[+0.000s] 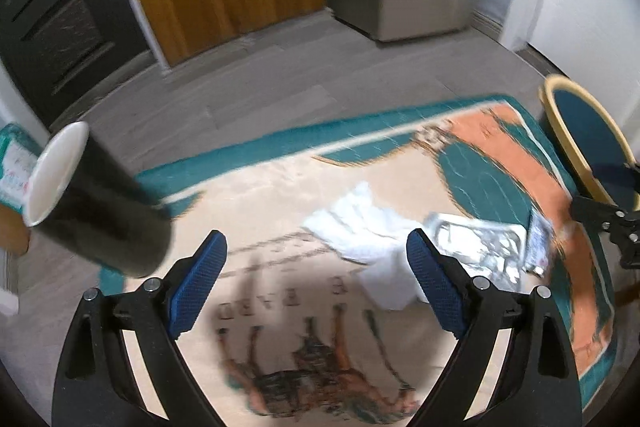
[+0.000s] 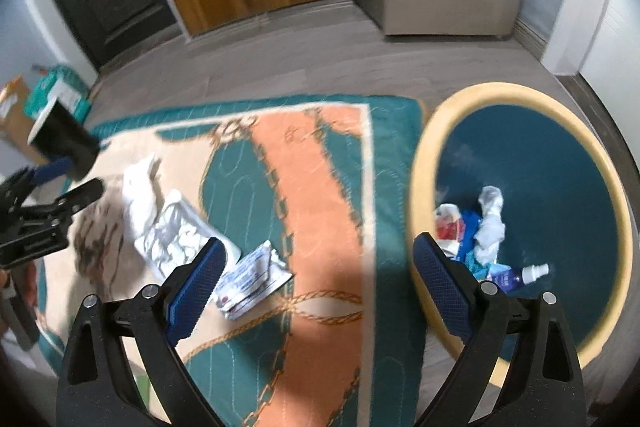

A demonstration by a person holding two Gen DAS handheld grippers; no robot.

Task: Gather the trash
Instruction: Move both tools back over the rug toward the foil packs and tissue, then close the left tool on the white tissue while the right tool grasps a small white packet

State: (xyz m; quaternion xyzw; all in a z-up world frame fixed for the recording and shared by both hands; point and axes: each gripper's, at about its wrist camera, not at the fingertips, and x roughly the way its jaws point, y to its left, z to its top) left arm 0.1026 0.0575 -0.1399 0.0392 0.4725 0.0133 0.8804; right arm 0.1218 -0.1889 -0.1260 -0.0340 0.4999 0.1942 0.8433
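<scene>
Trash on patterned rug [image 2: 320, 187]: crumpled white tissue [image 2: 140, 187], silver foil wrapper [image 2: 172, 239] touching it, printed sachet [image 2: 252, 279] just beside, all toward rug's left half. Black paper cup [image 2: 60, 135], white inside, tipped at far left corner. Round bin [image 2: 420, 187], yellow rim, off right edge, holds tissue, blue scraps, small spray bottle. Left gripper [image 1: 316, 283] spread, empty; right gripper [image 2: 320, 287] spread, empty.

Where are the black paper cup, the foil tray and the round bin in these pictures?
black paper cup [image 1: 108, 203], left wrist view, on its dark side wall.
foil tray [image 1: 480, 243], left wrist view, on its crumpled silver middle.
round bin [image 2: 560, 167], right wrist view, on its bare blue inner wall.
</scene>
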